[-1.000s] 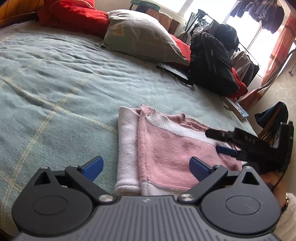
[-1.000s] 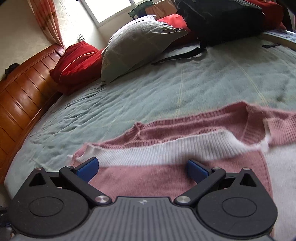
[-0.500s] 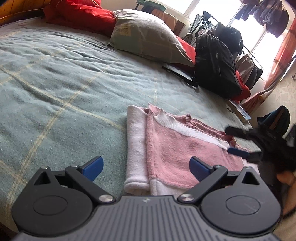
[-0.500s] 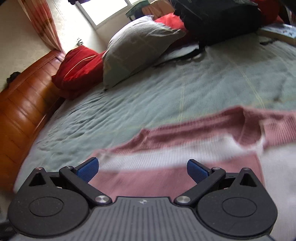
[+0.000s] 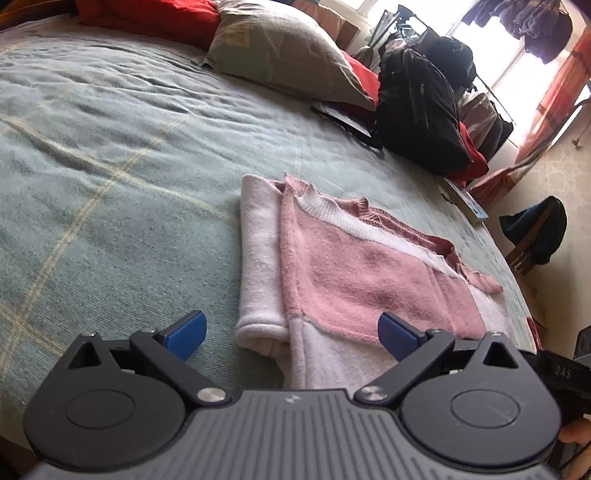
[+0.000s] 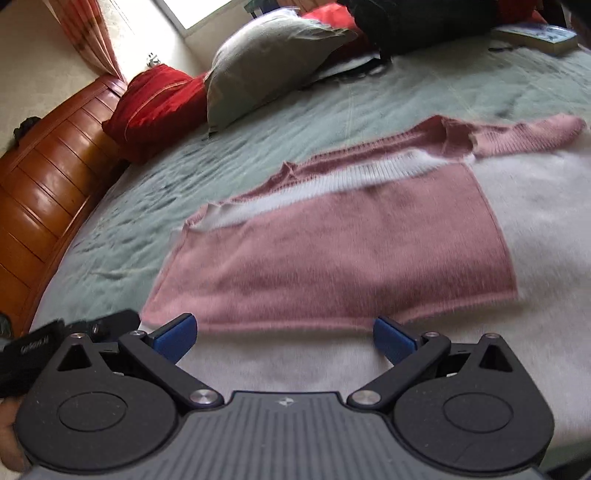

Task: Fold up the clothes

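A pink and white sweater [image 5: 354, 266] lies partly folded on the green blanket [image 5: 110, 155], its white sleeve [image 5: 258, 258] rolled along the left side. My left gripper [image 5: 291, 332] stands open just short of the sweater's near hem, nothing between its blue pads. In the right wrist view the same sweater [image 6: 343, 251] spreads flat ahead, pink panel over white. My right gripper [image 6: 282, 338] is open above the white near edge, holding nothing. The body of the other gripper [image 6: 55, 347] shows at the left edge there.
A grey pillow [image 5: 288, 55] and red cushions [image 6: 159, 99] lie at the head of the bed. A black backpack [image 5: 421, 110] sits on the far right of the bed, and a wooden bed frame [image 6: 48, 177] curves along the left. A book [image 6: 535, 35] lies near the edge.
Both grippers have pulled back toward the sweater's near edge. The right gripper has left the pink panel and drawn out of the left wrist view's middle to its lower right corner.
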Available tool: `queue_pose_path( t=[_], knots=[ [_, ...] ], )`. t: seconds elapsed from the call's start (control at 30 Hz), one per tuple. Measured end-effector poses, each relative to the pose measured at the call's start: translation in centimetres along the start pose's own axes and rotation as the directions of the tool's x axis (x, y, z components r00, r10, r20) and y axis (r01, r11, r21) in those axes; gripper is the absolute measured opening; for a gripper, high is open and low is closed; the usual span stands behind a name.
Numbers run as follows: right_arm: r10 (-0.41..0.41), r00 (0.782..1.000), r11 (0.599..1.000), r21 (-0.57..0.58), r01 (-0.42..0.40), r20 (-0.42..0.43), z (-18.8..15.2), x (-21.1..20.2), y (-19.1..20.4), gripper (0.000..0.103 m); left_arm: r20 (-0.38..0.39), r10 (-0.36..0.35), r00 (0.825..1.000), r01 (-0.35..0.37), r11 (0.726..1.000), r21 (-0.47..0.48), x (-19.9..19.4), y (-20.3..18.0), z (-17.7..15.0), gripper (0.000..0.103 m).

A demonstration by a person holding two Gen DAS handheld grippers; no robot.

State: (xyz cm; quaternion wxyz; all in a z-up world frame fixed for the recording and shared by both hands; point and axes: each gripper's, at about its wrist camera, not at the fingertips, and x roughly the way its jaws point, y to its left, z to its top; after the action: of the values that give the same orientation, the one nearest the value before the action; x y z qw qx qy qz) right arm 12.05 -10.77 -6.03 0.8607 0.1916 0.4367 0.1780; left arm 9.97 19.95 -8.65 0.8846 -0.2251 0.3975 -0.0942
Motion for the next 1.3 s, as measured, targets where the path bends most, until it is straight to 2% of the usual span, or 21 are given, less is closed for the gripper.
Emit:
queue_pose_path(
  t=[0.17, 0.3, 0.37, 0.5, 0.57, 0.73, 0.87, 0.9, 0.97, 1.07, 1.17, 1.3],
  knots=[
    [0.011, 1.000, 1.000, 0.005, -0.011, 0.023, -0.2, -1.2, 0.2, 0.103, -0.032, -0.053, 0.998, 0.052, 0.999, -0.003, 0.8, 1.5, 1.3, 0.099],
    [0.008, 0.999, 1.000, -0.001, -0.008, 0.033, -0.2, -1.6, 0.2, 0.103, -0.085, -0.163, 0.983, 0.158, 0.986, -0.059, 2.3, 3.3, 3.1, 0.099],
    [0.006, 0.999, 1.000, 0.002, -0.006, 0.034, -0.1, -1.6, 0.1, 0.103, -0.116, -0.226, 0.967, 0.215, 0.972, -0.099, 3.0, 4.2, 3.9, 0.099],
    [-0.028, 0.999, 1.000, -0.012, 0.029, 0.044, 0.2, -1.7, 0.1, 0.103, -0.183, -0.365, 0.913, 0.330, 0.924, -0.196, 5.0, 5.2, 5.7, 0.099],
    [-0.026, 0.998, 1.000, -0.012, 0.027, 0.052, 0.4, -1.8, 0.0, 0.103, -0.206, -0.402, 0.892, 0.357, 0.907, -0.226, 6.3, 5.4, 6.6, 0.099],
    [-0.047, 0.996, 0.999, -0.021, 0.049, 0.073, 0.9, -1.7, 0.1, 0.103, -0.257, -0.438, 0.861, 0.386, 0.894, -0.228, 9.3, 4.8, 8.5, 0.100],
    [-0.038, 0.995, 0.998, -0.043, 0.042, 0.097, 1.2, -2.0, 0.5, 0.103, -0.279, -0.451, 0.848, 0.399, 0.889, -0.225, 9.8, 4.2, 8.6, 0.101],
    [-0.029, 0.995, 0.998, -0.047, 0.033, 0.100, 1.2, -2.1, 0.6, 0.103, -0.293, -0.460, 0.838, 0.409, 0.886, -0.221, 9.5, 4.1, 8.2, 0.101],
    [-0.026, 0.994, 0.998, -0.063, 0.032, 0.103, 1.2, -2.1, 0.8, 0.103, -0.342, -0.490, 0.802, 0.428, 0.870, -0.245, 8.8, 4.0, 7.3, 0.101],
    [-0.029, 0.993, 0.996, -0.079, 0.038, 0.111, 1.2, -2.1, 0.9, 0.103, -0.397, -0.511, 0.762, 0.446, 0.860, -0.250, 7.6, 3.5, 5.7, 0.101],
    [-0.017, 0.994, 0.997, -0.075, 0.025, 0.107, 1.1, -2.0, 0.8, 0.103, -0.401, -0.507, 0.763, 0.435, 0.861, -0.262, 7.8, 3.6, 5.3, 0.101],
    [-0.011, 0.994, 0.997, -0.080, 0.020, 0.112, 0.9, -2.5, 0.9, 0.103, -0.382, -0.531, 0.756, 0.437, 0.845, -0.309, 10.1, 3.9, 6.5, 0.101]
  ],
)
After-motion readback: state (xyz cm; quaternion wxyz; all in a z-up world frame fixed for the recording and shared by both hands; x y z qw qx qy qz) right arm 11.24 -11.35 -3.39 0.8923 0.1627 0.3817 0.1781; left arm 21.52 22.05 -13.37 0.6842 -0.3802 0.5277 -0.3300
